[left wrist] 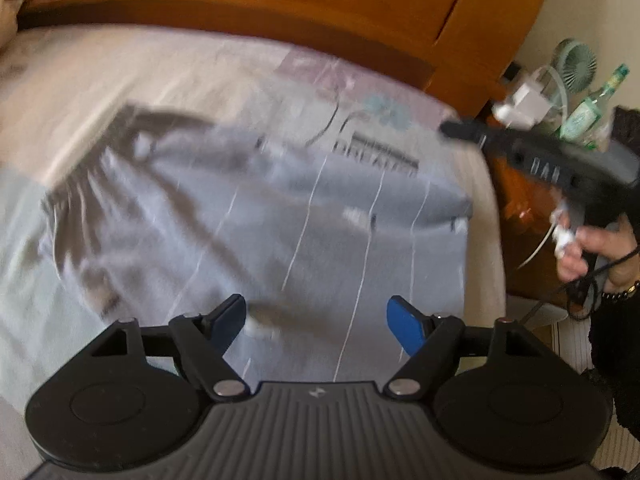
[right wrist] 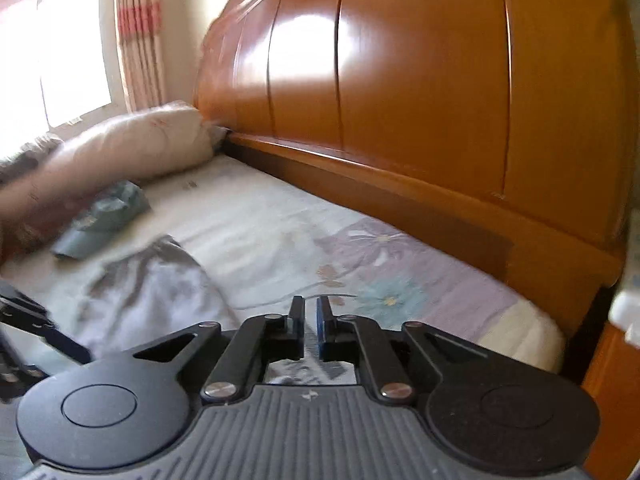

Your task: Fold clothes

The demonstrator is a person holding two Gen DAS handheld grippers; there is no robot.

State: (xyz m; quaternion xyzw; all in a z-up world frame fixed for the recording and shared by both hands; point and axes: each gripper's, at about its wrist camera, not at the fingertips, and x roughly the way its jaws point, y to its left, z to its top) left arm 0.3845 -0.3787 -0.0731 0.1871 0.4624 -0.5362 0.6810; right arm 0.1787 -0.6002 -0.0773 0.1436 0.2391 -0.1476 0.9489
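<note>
Grey shirt (left wrist: 280, 216) with thin white stripes, spread rumpled near bed (left wrist: 72, 64) edge; print blurred, unreadable. Left gripper (left wrist: 316, 320) fingers apart, right gripper (right wrist: 311, 320) fingers nearly together, empty.

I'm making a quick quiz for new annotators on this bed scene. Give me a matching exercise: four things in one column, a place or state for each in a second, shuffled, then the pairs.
Things:
1. left gripper
2. right gripper
3. grey garment
4. green cap

Places or states:
A. lies near the pillow
B. fingers nearly together, nothing between them
C. spread on the bed sheet, thin white lines across it
D. fingers wide apart above the cloth

Pairs: 1-D, 2-B, 3-C, 4-A
</note>
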